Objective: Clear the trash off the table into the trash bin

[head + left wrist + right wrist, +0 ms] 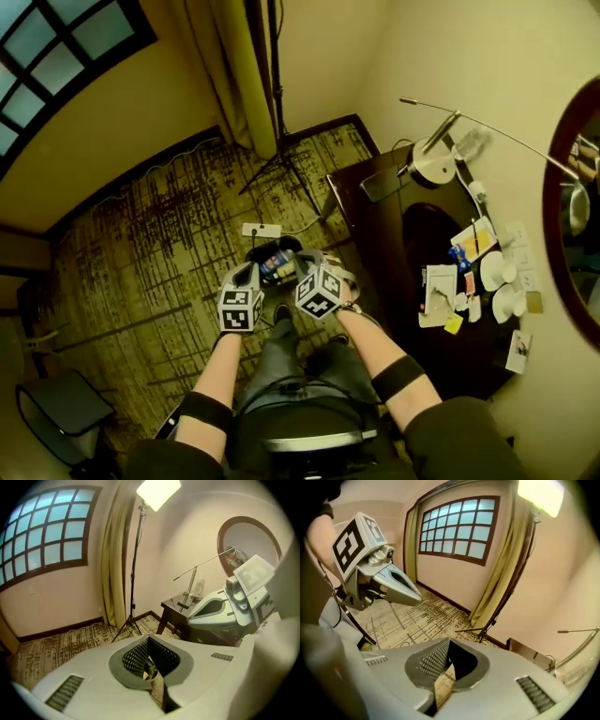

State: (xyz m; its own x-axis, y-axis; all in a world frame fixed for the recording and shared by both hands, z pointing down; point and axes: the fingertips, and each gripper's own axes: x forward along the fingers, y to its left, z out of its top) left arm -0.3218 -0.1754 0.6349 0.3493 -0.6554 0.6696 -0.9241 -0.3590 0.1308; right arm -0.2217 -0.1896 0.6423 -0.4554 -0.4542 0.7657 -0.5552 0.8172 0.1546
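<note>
Trash (439, 294): papers and small scraps, one yellow, one blue, lying on the wall side of the surface (394, 220), well apart from both tools.
Surface: one, dark wood, set against the wall; its free edge faces open patterned carpet (141, 253).
Trash bin (257, 251): one, on the carpet just beyond the tool tips.
Left tool (151, 666): jaws together, no clear load.
Right tool (444, 663): jaws together, empty.
Both tools hang over the person's legs.
Also: white cups (494, 272), two; desk lamp (433, 165), one; round mirror (574, 216), one; light stand (277, 159), one; curtain (234, 75), one; window (47, 47), one.
</note>
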